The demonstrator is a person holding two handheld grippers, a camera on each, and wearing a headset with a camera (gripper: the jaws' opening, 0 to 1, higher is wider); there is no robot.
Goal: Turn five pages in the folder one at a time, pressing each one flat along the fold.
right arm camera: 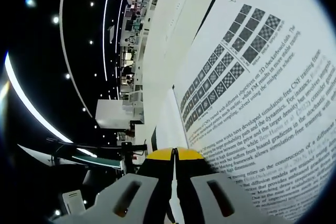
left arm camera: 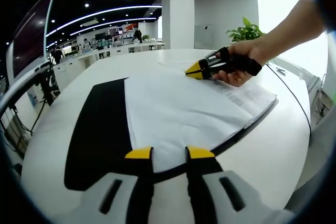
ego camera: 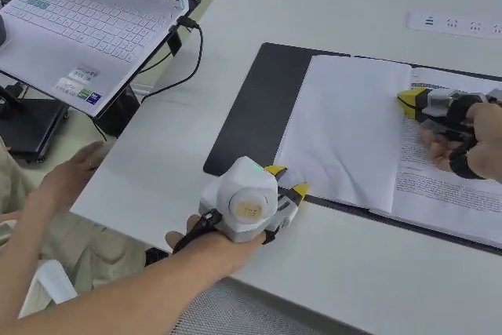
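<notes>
The folder lies open on the white table, its black inside cover (ego camera: 263,107) on the left. A turned page (ego camera: 345,131) lies blank side up, and a printed page (ego camera: 447,186) sits to its right. My right gripper (ego camera: 408,102) is shut, with its yellow tips down on the paper by the fold. Its own view has printed text and checkerboard figures (right arm camera: 236,40) close ahead of the closed tips (right arm camera: 173,153). My left gripper (ego camera: 289,186) is open at the folder's near edge, holding nothing. In its view the tips (left arm camera: 169,153) point at the blank page (left arm camera: 178,108), and the right gripper (left arm camera: 202,69) is beyond.
A white laptop (ego camera: 86,29) stands on a stand at the far left, with black cables (ego camera: 184,60) running towards the table edge. A power strip (ego camera: 455,23) lies at the back right. Another person's hand (ego camera: 70,174) rests left of the table.
</notes>
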